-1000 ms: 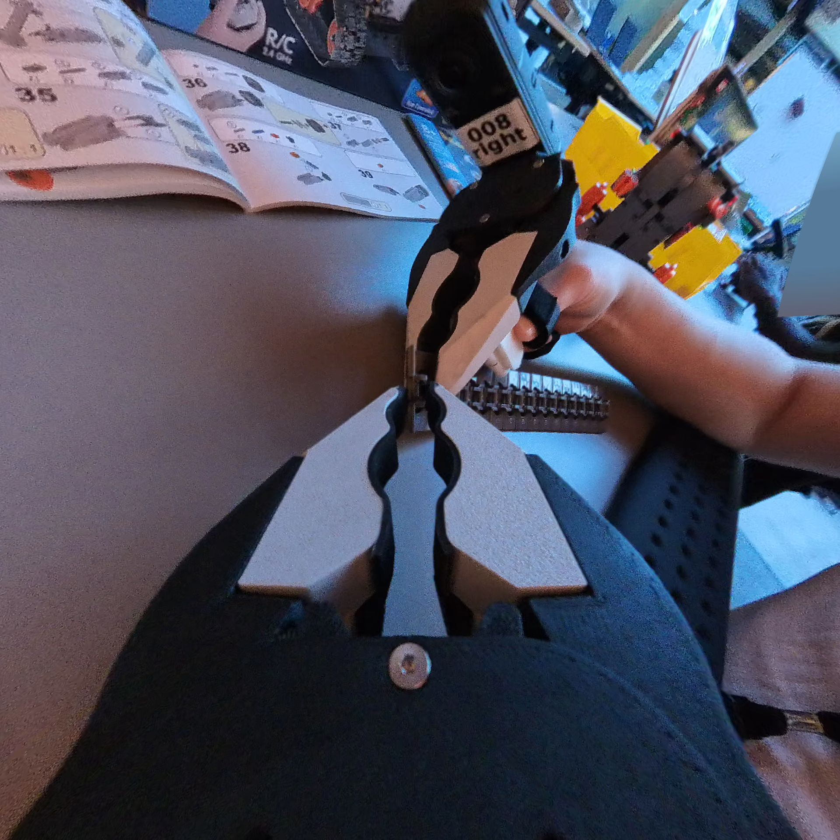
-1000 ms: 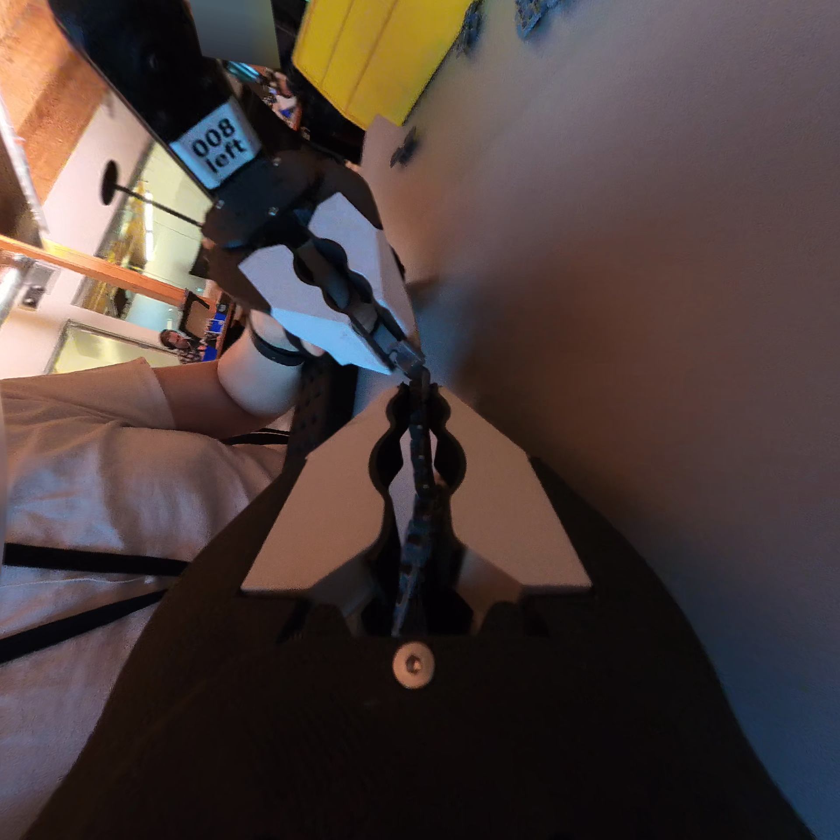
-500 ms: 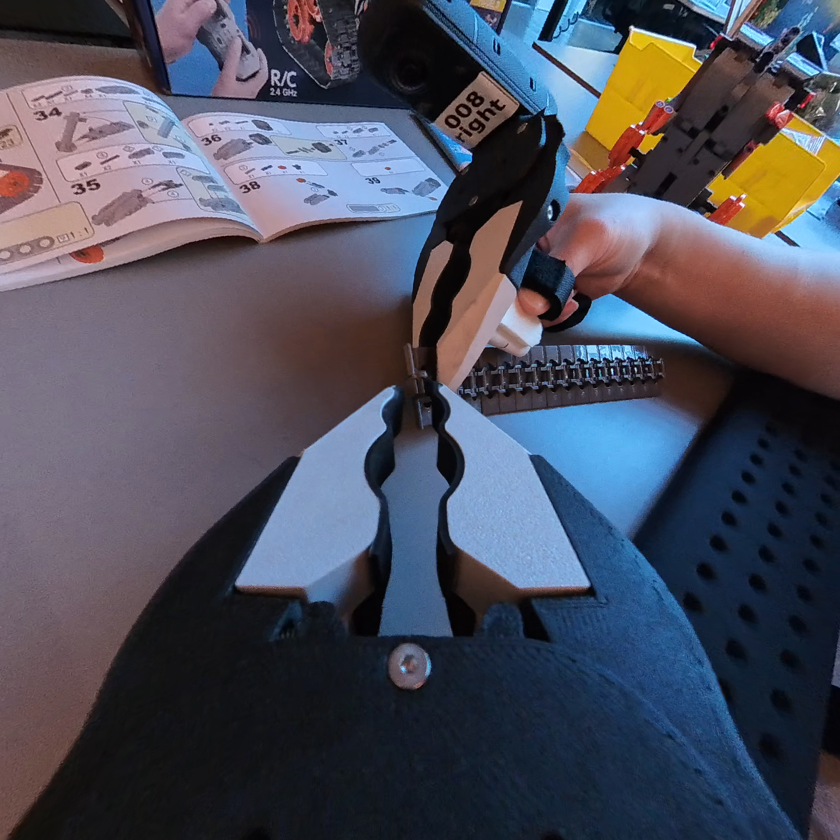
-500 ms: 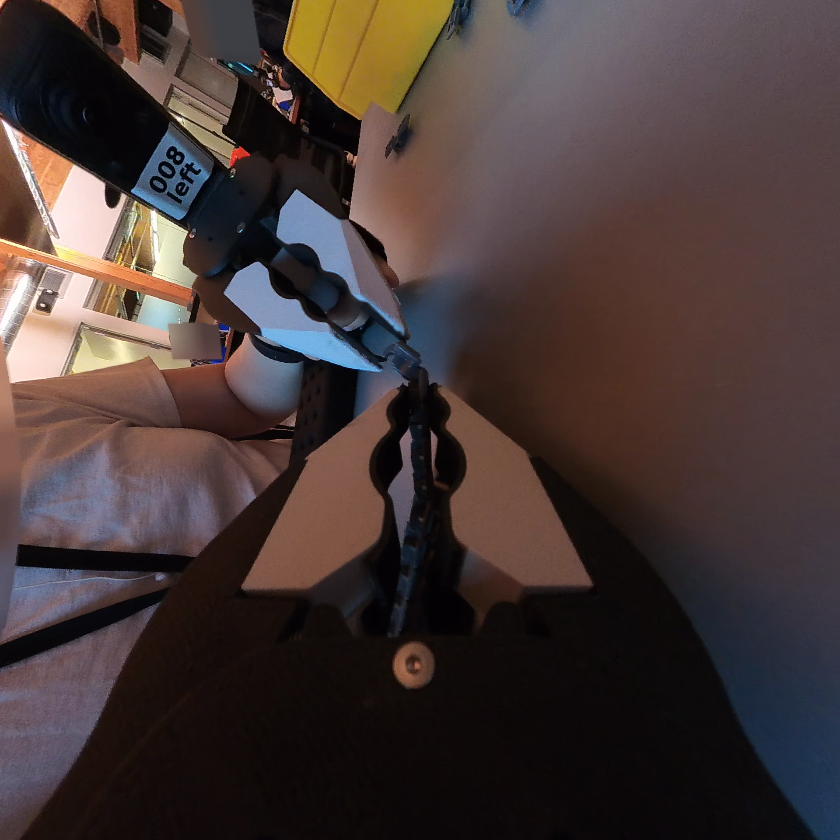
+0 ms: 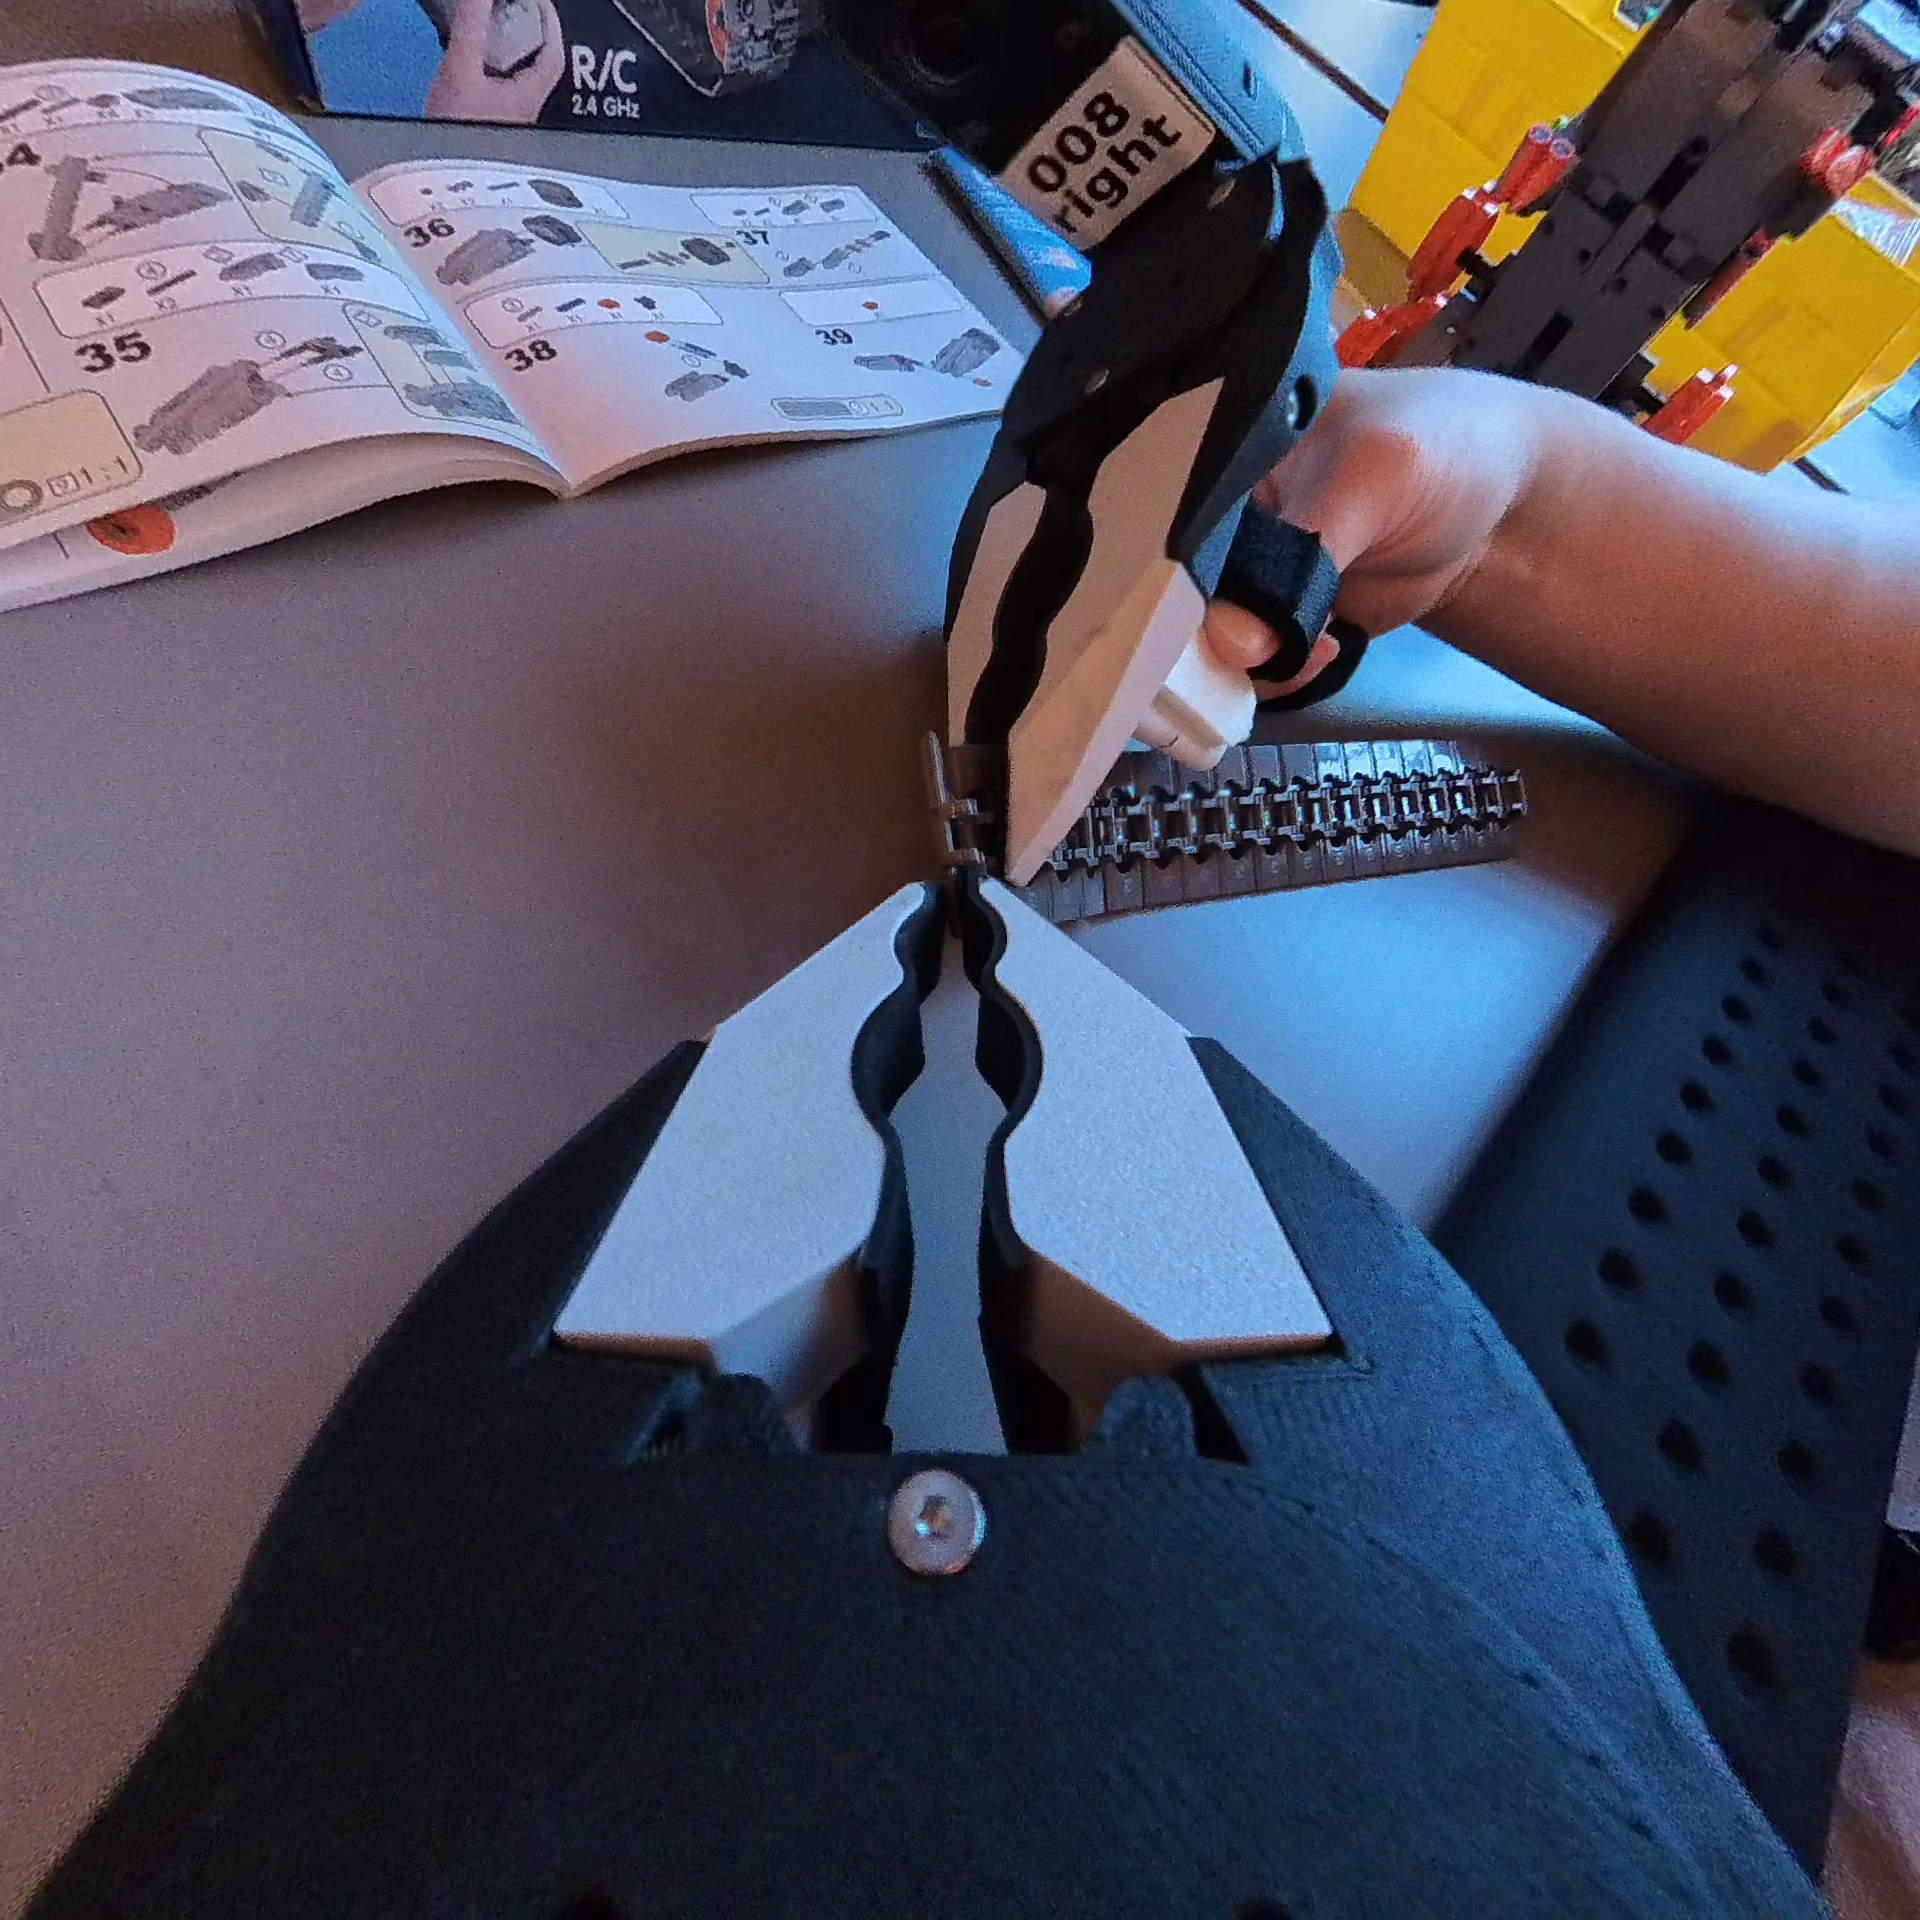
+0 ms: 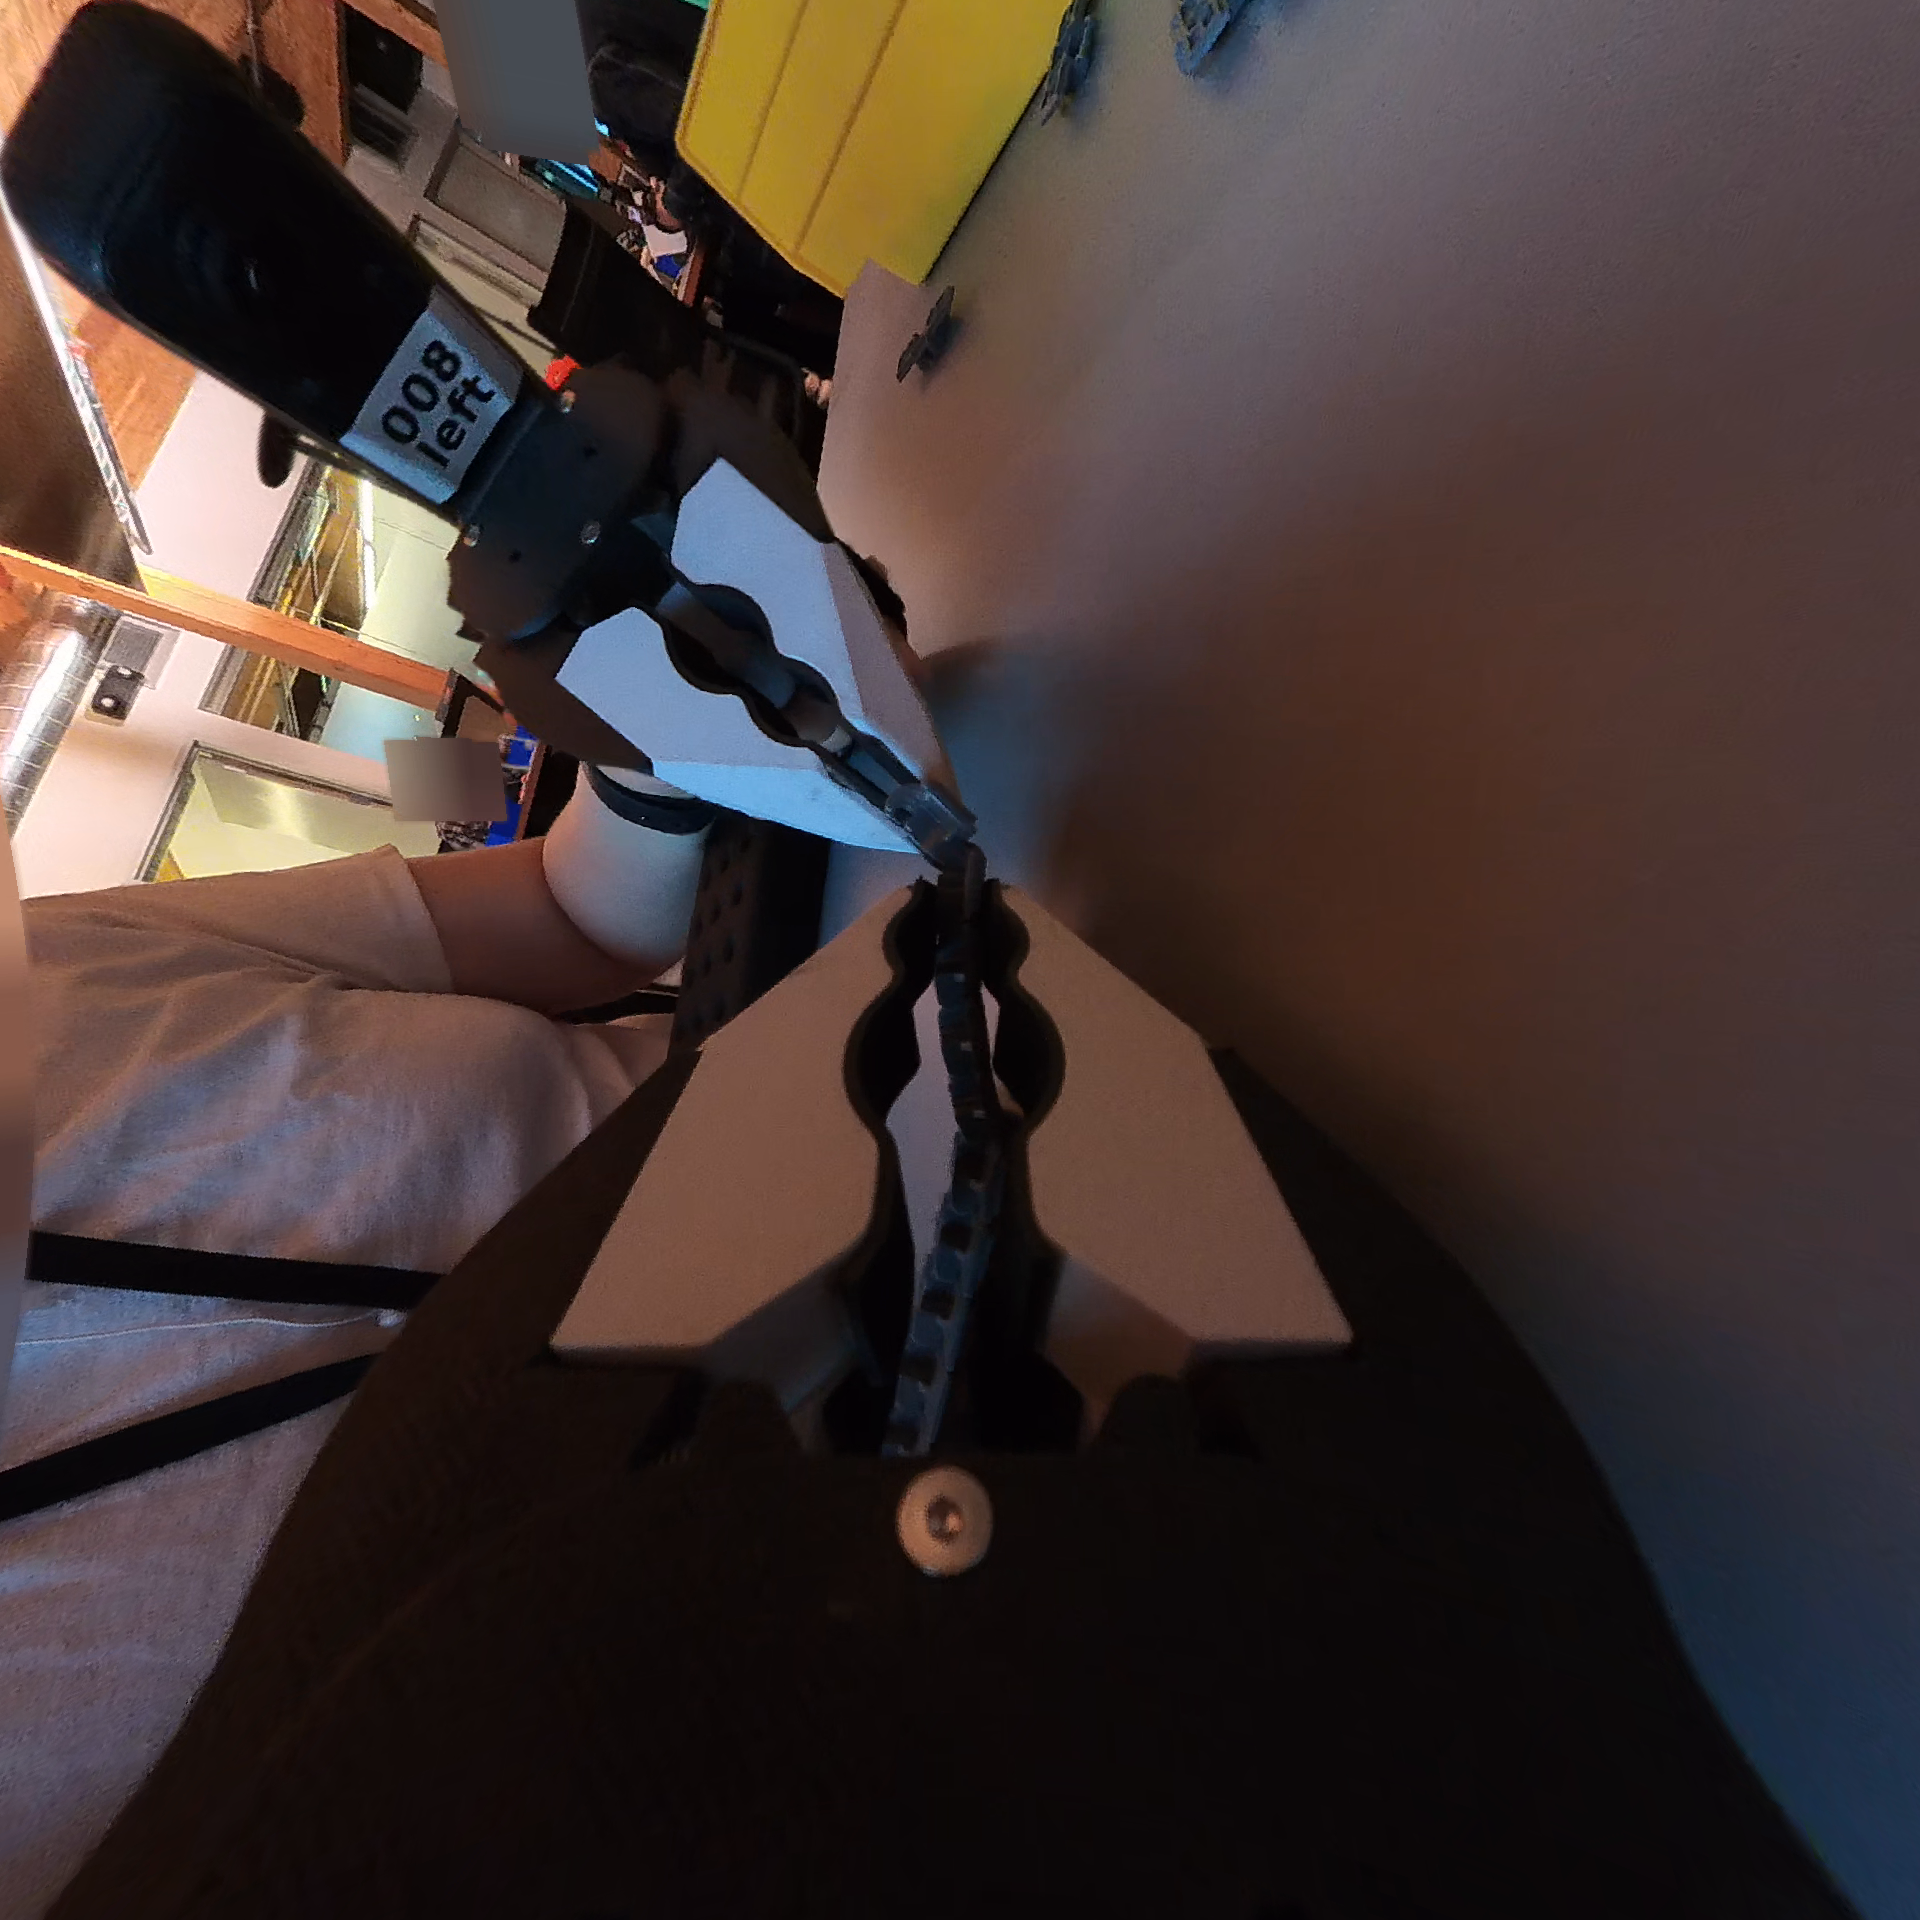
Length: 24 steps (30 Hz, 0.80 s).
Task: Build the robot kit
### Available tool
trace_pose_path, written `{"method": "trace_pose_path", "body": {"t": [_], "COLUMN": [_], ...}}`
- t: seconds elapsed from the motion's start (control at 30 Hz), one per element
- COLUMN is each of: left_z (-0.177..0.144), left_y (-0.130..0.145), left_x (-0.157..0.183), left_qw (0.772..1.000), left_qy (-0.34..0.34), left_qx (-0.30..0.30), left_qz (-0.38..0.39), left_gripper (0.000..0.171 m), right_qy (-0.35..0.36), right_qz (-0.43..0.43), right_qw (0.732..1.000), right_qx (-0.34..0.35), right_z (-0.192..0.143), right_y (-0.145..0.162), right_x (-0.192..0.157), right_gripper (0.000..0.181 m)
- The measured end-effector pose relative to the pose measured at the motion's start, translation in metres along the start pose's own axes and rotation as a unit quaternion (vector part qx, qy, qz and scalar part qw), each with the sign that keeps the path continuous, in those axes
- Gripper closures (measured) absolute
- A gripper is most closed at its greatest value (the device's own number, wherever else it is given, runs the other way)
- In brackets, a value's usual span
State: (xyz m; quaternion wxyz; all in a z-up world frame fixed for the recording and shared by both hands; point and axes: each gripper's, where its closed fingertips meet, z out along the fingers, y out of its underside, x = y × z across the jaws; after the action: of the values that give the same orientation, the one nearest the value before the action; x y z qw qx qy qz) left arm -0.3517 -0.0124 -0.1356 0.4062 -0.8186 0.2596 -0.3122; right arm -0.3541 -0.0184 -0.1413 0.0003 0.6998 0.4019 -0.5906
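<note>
Broadly, a grey tabletop (image 5: 436, 831) fills the left wrist view, with an open instruction booklet (image 5: 416, 312) at 11 o'clock, a toy box (image 5: 582, 62) behind it at 12 o'clock, and yellow bins (image 5: 1787, 312) with a black-and-red brick model (image 5: 1621, 218) at 2 o'clock. A black perforated panel (image 5: 1714, 1195) lies at 3 o'clock.

A dark grey linked tread chain (image 5: 1299, 821), made of small ribbed plastic links, lies flat on the table and extends toward 3 o'clock. Its near end rises off the surface, clamped between the fingertips of the right gripper (image 5: 982, 800), which a hand (image 5: 1423, 499) holds pointing down from 1 o'clock. The left gripper (image 5: 961, 904) has its jaws pinched together on the chain's end link (image 5: 956, 821), tip to tip with the right gripper.

In the right wrist view the chain (image 6: 961, 1091) runs lengthwise between the closed jaws of the right gripper (image 6: 961, 894), and the left gripper (image 6: 925, 816) meets it from 10 o'clock.
</note>
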Motion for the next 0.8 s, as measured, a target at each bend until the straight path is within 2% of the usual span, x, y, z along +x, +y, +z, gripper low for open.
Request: {"method": "trace_pose_path", "body": {"t": [0.8], "left_z": [0.0031], "left_y": [0.0036], "left_x": [0.0003], "left_qw": [1.0], "left_qy": [0.003], "left_qx": [-0.008], "left_qz": [-0.005], "left_gripper": [0.17], "right_qy": [0.022], "right_qz": [-0.022], "right_qw": [0.999], "right_qx": [0.015], "right_z": [0.0], "right_y": [-0.0016], "right_x": [0.0005], "right_gripper": [0.177]}}
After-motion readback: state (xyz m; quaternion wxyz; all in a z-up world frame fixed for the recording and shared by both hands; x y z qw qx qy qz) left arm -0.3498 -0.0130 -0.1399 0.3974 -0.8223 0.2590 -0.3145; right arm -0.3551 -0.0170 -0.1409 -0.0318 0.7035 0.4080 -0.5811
